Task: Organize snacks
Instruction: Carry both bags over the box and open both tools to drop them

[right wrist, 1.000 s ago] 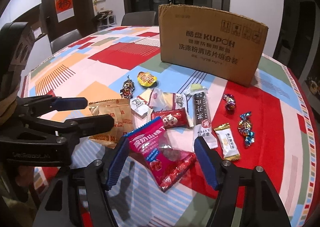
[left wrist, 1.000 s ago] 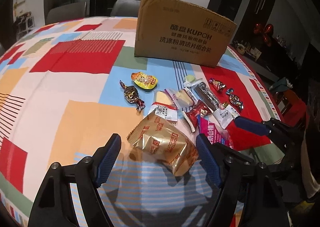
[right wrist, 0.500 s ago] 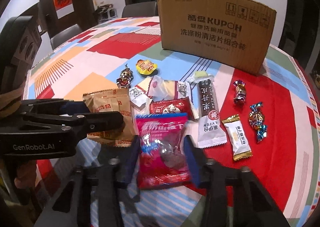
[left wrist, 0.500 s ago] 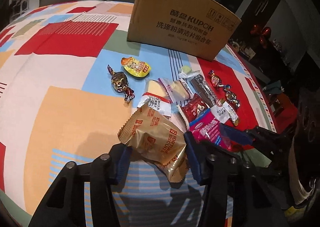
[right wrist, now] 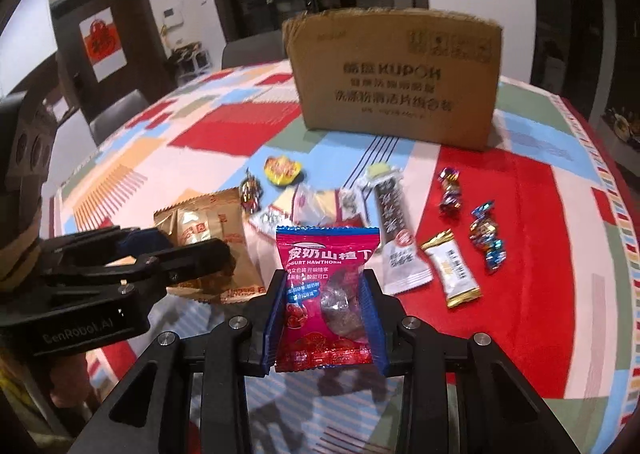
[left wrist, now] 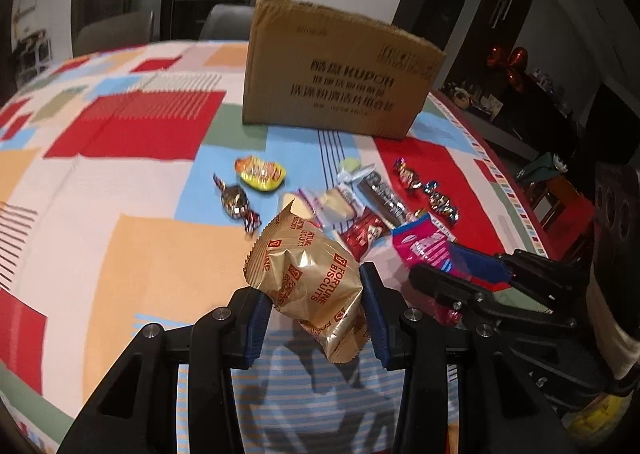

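My left gripper (left wrist: 314, 306) is shut on a gold Fortune Biscuits packet (left wrist: 308, 274) and holds it above the tablecloth; it also shows in the right wrist view (right wrist: 208, 238). My right gripper (right wrist: 326, 302) is shut on a pink yogurt hawthorn packet (right wrist: 326, 282), also lifted; it also shows in the left wrist view (left wrist: 420, 246). Several small snacks lie behind: a yellow jelly cup (left wrist: 260, 173), a foil candy (left wrist: 236, 200), a dark bar (right wrist: 390, 210), a white-gold bar (right wrist: 452, 268) and twisted candies (right wrist: 486, 234).
A brown cardboard box (right wrist: 394, 78) stands upright at the back of the round table with its patchwork cloth (left wrist: 120, 134). Chairs (right wrist: 116, 122) stand beyond the far edge. A dark cabinet with ornaments (left wrist: 508, 66) is at the right.
Both grippers closed on their packets and lifted them off the table: left on the gold biscuits, right on the pink hawthorn packet. The other snacks have not moved.
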Motion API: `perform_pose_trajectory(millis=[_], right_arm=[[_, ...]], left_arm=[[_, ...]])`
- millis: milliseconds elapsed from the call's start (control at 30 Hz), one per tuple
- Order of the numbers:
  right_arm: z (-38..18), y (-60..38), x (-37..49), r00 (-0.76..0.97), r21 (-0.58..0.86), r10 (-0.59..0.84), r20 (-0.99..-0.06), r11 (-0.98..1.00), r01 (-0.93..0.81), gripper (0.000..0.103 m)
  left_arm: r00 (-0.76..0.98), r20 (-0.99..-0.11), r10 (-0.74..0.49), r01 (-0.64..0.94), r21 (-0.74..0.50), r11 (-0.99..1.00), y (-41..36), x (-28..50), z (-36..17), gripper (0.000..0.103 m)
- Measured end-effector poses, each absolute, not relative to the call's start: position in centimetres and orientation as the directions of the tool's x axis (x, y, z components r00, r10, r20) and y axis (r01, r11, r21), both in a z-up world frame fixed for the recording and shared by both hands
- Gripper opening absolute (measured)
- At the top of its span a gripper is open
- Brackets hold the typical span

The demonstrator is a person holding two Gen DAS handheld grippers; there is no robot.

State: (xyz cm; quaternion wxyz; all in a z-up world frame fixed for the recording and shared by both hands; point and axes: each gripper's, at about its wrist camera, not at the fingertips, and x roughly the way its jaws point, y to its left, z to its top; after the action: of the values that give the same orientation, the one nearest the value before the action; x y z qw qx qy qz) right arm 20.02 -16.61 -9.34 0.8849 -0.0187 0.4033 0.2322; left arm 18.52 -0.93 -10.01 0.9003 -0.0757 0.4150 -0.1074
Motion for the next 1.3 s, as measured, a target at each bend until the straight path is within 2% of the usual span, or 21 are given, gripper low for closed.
perform_pose_trajectory(millis=[300,533,967,1133,1300], right_arm=[[-5.1,-18.1,19.9,0.644,0.185,0.397,-0.655,0.91,-0.372,0.037],[-2.2,-18.7,20.2,0.697,0.179,0.384,-0.605,0.919,-0.35,0.037],[4.4,-19.3,24.3,0.778,0.151,0.351,-0.521,0.935,-0.32,0.037],[6.5,-19.5,26.7,0.78,0.169,0.355,-0.516,0.934,-0.314,0.037],[8.1,-19.5,30.2,0.761,0.172,0.346,-0.549,0.938,-0.302,0.037]], left_arm=[[0.702,-0.678,-0.216,0.164,-0.14,0.976,-1.7,18.1,-5.8,0.042],[0.742,-0.634,-0.218,0.185,-0.119,0.976,-1.8,19.2,-2.8,0.042],[0.826,-0.527,-0.198,0.227,-0.01,0.974,-2.2,23.1,4.3,0.042],[0.83,-0.516,-0.21,0.253,0.013,0.967,-2.4,25.1,6.7,0.042],[0.808,-0.547,-0.218,0.274,0.022,0.961,-2.4,28.2,8.1,0.042]])
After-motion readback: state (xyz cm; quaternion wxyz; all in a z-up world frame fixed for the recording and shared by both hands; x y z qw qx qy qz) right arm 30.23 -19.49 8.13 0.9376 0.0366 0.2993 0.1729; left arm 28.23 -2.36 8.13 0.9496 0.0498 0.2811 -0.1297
